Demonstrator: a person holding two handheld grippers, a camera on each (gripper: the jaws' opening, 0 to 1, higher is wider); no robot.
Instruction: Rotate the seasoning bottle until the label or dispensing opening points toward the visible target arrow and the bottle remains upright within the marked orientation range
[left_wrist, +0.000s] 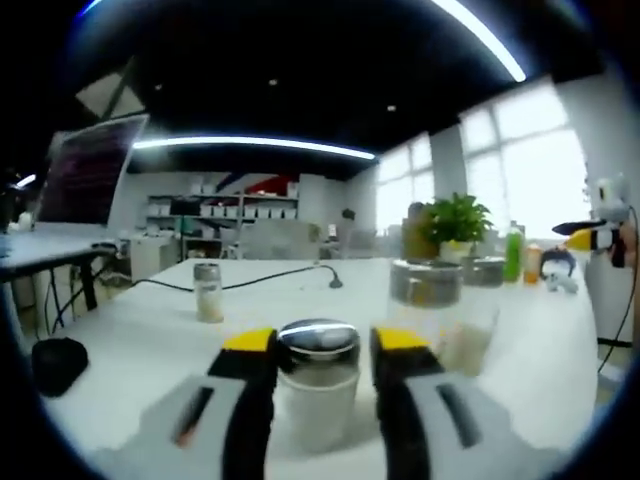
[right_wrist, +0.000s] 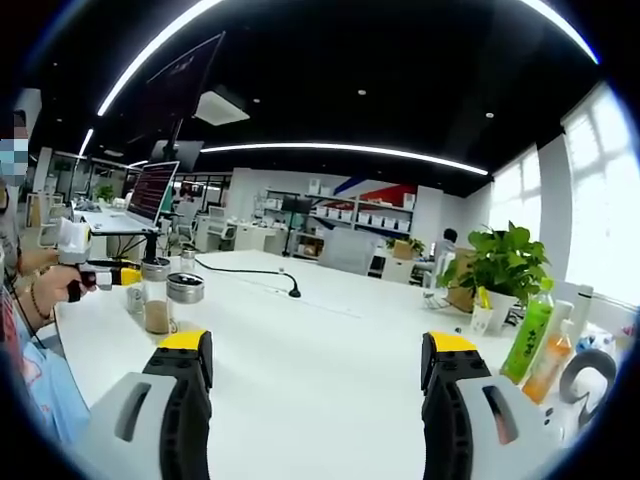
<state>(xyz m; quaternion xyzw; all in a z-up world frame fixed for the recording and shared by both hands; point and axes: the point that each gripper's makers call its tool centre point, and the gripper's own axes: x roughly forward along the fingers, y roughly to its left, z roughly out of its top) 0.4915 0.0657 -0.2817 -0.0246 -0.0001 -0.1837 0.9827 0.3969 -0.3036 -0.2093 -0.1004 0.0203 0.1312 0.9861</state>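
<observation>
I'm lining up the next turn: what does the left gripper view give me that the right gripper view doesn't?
Left gripper view: the left gripper closed around a seasoning bottle with a chrome cap, and a second capped jar just behind it.
Right gripper view: the right gripper open over bare table, and an orange bottle.
Both: the white table, a potted plant, a black cable and a green bottle.

Left gripper view close, low over white table (left_wrist: 140, 330); right gripper view higher, facing across same table.
</observation>
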